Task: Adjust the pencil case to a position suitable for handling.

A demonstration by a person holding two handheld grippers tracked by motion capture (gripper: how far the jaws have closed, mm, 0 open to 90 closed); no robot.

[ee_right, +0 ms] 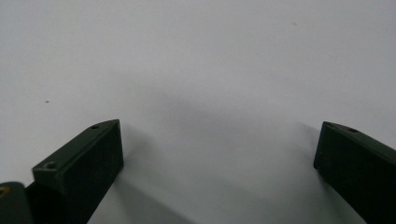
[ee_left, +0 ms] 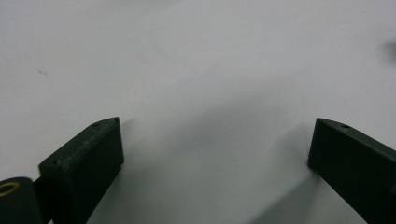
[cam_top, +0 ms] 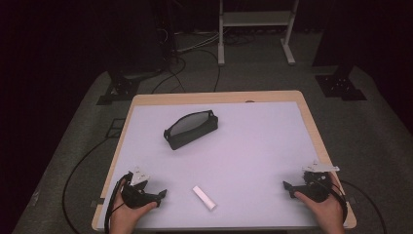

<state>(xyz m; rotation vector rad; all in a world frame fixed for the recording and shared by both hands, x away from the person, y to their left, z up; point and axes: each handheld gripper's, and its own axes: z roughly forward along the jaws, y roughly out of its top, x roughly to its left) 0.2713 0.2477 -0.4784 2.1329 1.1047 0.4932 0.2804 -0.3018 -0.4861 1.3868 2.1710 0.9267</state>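
Start position: left gripper (cam_top: 163, 193) and right gripper (cam_top: 287, 186) resting on table (cam_top: 253, 141), jaws spread, empty. White stick (cam_top: 204, 197) near left gripper (pouch (cam_top: 191, 128) farther back). Next, probably: reach, centre jaws, pinch.

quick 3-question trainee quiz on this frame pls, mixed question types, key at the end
1. True or false: the left gripper is shut on the small white rectangular stick.
2. Which lies farther from the person: A) the white stick, B) the black soft pouch with a grey mesh top?
3. What is between the jaws of the right gripper?

Key
1. False: its jaws stand open and the stick lies apart, to its right in the high view.
2. B.
3. Nothing, just the pale tabletop.
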